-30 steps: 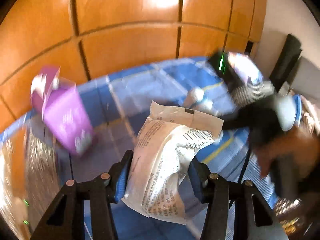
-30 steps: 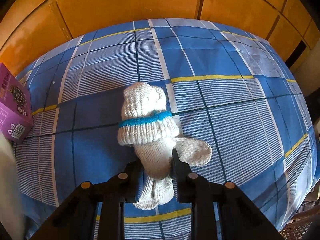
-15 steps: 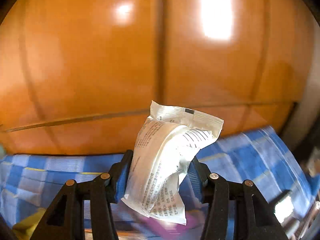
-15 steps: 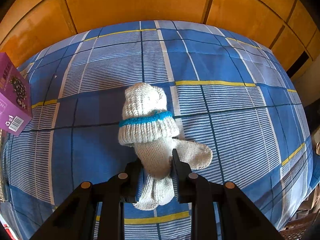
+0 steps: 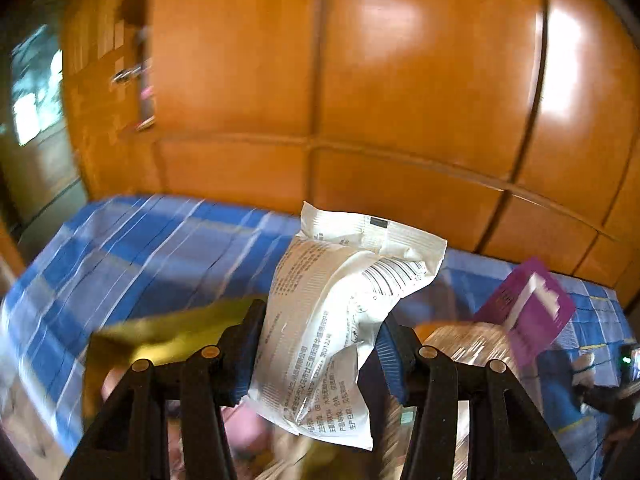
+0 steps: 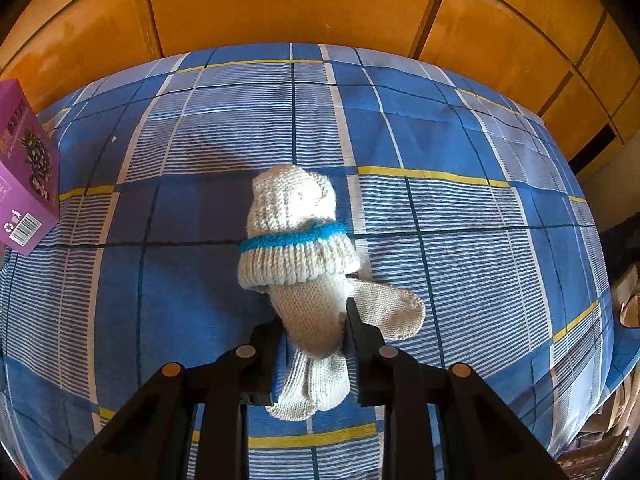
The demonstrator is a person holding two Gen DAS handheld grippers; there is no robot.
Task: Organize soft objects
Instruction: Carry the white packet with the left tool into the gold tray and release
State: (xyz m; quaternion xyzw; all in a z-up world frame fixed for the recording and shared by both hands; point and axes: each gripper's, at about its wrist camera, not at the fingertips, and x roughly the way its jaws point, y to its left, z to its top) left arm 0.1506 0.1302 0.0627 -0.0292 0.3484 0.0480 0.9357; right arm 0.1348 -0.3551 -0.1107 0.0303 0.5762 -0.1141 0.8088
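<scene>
My left gripper [image 5: 318,344] is shut on a white plastic packet [image 5: 340,320] with black print and a barcode, held in the air above the blue plaid bed cover [image 5: 160,248]. My right gripper [image 6: 314,328] is shut on a cream knitted glove [image 6: 308,280] with a blue-striped cuff, which lies on the plaid cover [image 6: 460,200]; its fingers hang toward me between the jaws and its thumb sticks out to the right.
A purple box [image 5: 528,312] stands at the right in the left wrist view and at the left edge in the right wrist view [image 6: 24,184]. Blurred yellow, pink and metallic items [image 5: 168,332] lie below the left gripper. Orange wooden cabinet doors [image 6: 280,0] rise behind the bed.
My left gripper has swung with the packet: the view went from the bed, up to the cabinet doors, then down over a blurred pile left of the purple box. The right gripper hardly moved.
</scene>
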